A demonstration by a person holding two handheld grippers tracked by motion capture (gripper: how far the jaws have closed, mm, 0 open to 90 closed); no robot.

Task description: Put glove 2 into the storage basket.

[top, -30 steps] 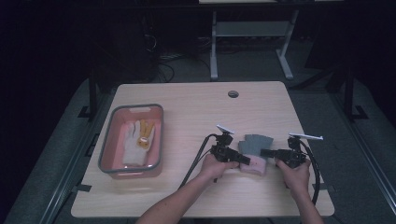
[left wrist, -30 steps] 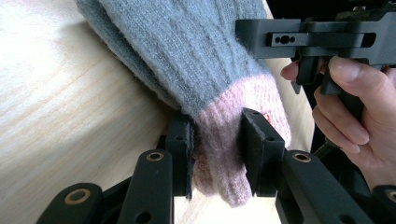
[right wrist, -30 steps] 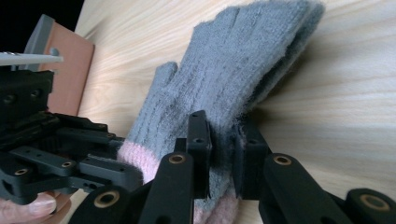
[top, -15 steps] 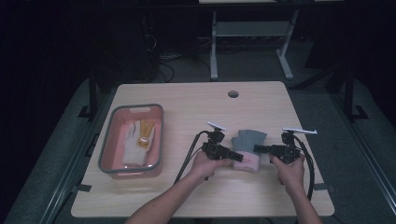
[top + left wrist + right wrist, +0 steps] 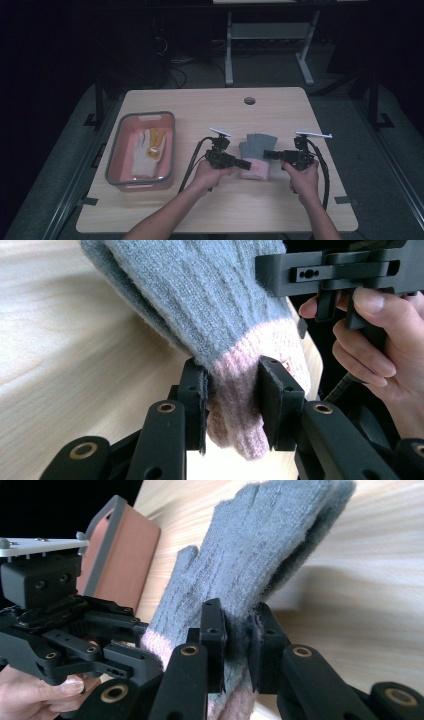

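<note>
while both tongs clamp it, the glove (image 5: 256, 156) hangs between them.

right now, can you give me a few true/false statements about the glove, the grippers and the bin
1. Both grippers are clamped on the same grey and pink glove. True: the left gripper pinches the pink cuff and the right gripper pinches the grey knit near the cuff.
2. The pink bin is to the right of the right gripper. False: in the high view it sits at the left of the table, left of both hands.
3. The bin holds nothing. False: a white and yellow glove lies in it.
4. The left gripper's jaws stand wide apart with nothing between them. False: they are shut on the cuff.
5. The glove's fingers point away from the person. True.
</note>
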